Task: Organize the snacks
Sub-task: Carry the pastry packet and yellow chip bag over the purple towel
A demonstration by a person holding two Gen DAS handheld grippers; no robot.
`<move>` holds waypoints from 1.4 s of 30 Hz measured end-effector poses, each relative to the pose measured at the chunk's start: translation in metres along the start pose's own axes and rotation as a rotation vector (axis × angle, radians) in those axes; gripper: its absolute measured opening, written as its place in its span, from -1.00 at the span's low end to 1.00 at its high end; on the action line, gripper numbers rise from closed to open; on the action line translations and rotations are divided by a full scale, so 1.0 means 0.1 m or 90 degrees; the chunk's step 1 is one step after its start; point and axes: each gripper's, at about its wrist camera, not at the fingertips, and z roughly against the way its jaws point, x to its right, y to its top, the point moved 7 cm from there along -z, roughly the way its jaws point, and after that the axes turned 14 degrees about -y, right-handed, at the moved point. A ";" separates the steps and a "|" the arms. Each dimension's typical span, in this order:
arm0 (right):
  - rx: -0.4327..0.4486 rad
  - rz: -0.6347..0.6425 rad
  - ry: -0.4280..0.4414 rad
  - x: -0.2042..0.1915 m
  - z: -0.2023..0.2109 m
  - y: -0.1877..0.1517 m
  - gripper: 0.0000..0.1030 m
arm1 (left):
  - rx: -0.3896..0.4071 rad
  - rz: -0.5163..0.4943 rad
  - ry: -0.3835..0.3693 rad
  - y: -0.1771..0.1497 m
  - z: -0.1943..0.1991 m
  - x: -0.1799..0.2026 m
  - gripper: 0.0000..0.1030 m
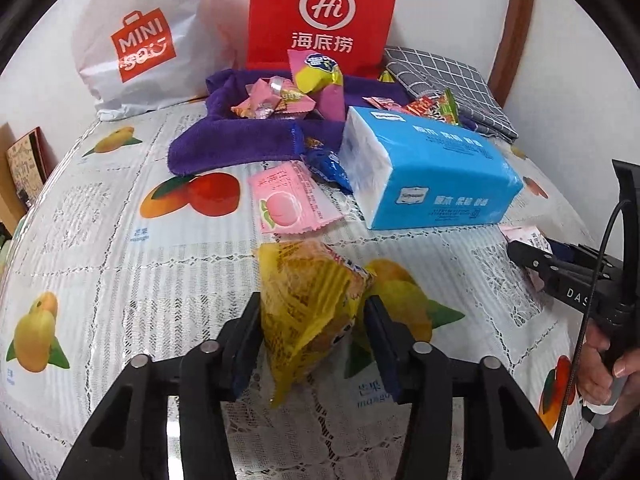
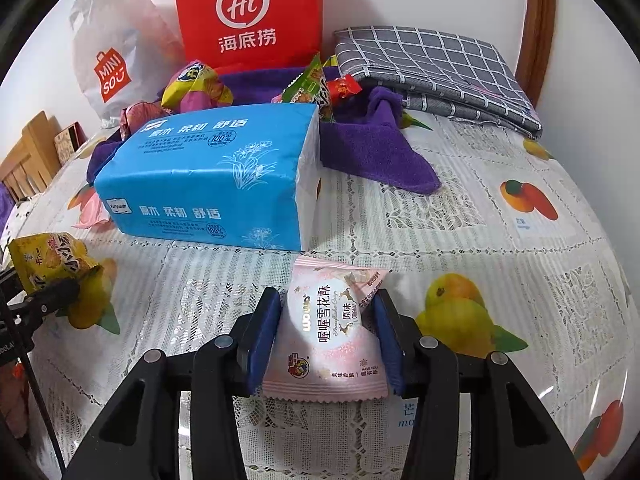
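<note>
left gripper gripping yellow snack, right gripper gripping pink snack

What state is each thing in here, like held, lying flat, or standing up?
Yellow snack pack: clamped by left gripper.
Pink snowflake-crisp packet: clamped by right gripper.
Blue tissue pack: sealed, lying flat.
Pink peach packet: lying flat.
Purple towel: rumpled, holding snacks.
Red bag: upright.
</note>
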 end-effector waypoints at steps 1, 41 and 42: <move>0.000 0.000 0.000 0.00 0.00 0.00 -0.06 | 0.002 0.004 0.002 0.00 0.01 -0.01 -0.20; 0.056 -0.058 0.045 0.30 1.18 0.23 -0.24 | 0.062 0.030 -0.086 0.26 1.07 0.63 -0.36; 0.060 -0.060 0.048 0.32 1.24 0.22 -0.24 | 0.064 0.027 -0.083 0.27 1.13 0.66 -0.36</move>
